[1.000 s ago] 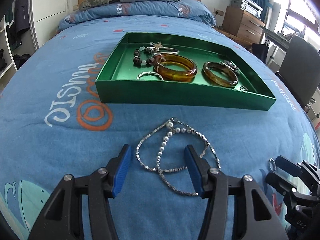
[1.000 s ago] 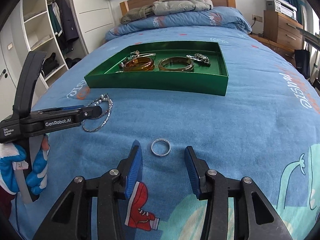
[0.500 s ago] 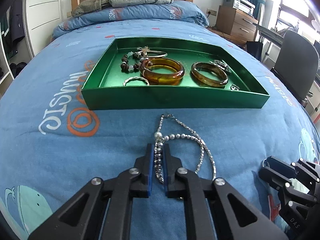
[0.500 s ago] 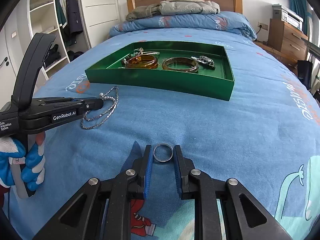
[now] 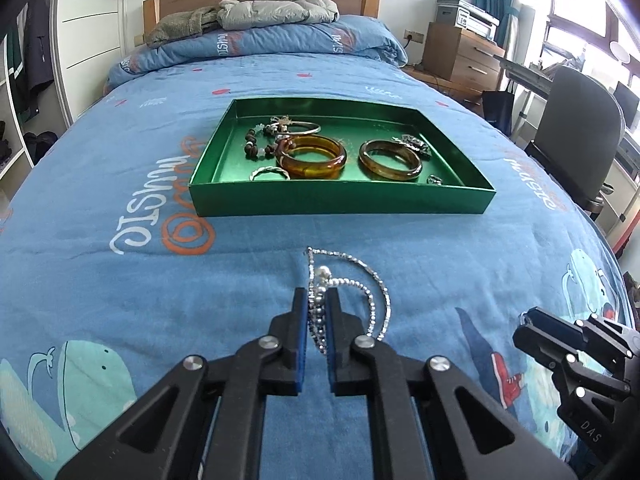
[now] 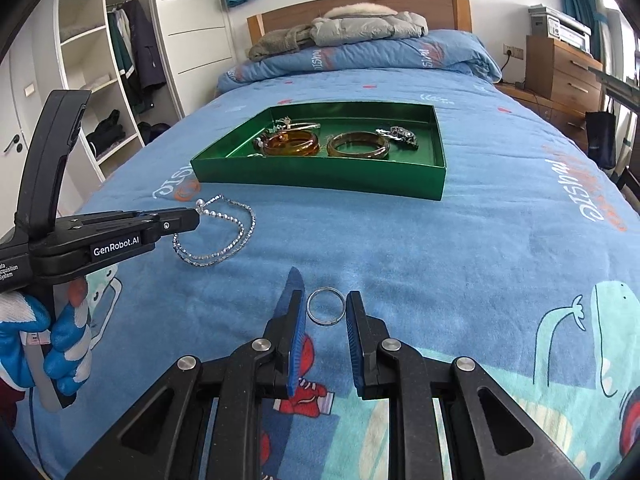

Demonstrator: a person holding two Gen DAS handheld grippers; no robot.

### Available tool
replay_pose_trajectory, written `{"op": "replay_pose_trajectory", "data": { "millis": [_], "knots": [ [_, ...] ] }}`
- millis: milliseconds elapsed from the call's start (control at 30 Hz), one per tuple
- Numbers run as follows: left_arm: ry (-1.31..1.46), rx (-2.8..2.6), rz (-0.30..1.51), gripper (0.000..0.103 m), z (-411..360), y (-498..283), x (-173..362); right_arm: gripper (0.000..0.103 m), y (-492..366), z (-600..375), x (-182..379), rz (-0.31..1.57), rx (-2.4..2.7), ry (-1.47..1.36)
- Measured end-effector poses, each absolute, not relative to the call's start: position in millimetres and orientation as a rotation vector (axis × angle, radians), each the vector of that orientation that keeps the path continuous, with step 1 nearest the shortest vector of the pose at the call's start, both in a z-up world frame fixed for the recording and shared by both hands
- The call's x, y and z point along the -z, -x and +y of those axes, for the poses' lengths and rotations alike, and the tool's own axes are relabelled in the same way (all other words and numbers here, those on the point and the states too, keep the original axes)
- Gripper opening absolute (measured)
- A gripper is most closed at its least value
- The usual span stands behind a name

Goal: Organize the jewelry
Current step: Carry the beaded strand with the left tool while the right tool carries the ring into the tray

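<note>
Currently the left gripper (image 5: 317, 304) clamps the necklace (image 5: 362, 284) above the bed (image 5: 120, 280). The right gripper (image 6: 325, 307) grips the ring (image 6: 325, 306); the tray (image 5: 340, 202) lies beyond.

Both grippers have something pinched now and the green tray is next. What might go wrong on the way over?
The left gripper is shut on only part of the beaded necklace; its loose loops hang free and may snag the near wall of the green tray.

The right gripper is shut on the silver ring by its thin rim, so the ring might twist out.

The tray is already crowded around the amber bangle, so tangling seems possible.
</note>
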State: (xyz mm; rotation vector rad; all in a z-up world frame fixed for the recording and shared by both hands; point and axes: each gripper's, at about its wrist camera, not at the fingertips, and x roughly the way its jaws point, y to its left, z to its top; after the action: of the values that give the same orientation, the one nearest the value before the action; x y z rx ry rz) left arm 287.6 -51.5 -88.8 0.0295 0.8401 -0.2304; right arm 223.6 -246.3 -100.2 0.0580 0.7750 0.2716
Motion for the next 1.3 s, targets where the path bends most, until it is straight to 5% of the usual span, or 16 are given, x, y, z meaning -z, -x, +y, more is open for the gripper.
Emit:
{"op": "replay_pose_trajectory", "data": {
  "millis": [867,1300],
  "knots": [
    [-0.032,0.252,0.675,0.007,-33,-167,-3,0.02,-111,-246,16,0.608,-0.262,-0.047],
    [-0.036,0.256,0.597,0.007,-32,-212,-55,0.02,-133,-255,-26,0.53,-0.241,-0.039]
  ]
}}
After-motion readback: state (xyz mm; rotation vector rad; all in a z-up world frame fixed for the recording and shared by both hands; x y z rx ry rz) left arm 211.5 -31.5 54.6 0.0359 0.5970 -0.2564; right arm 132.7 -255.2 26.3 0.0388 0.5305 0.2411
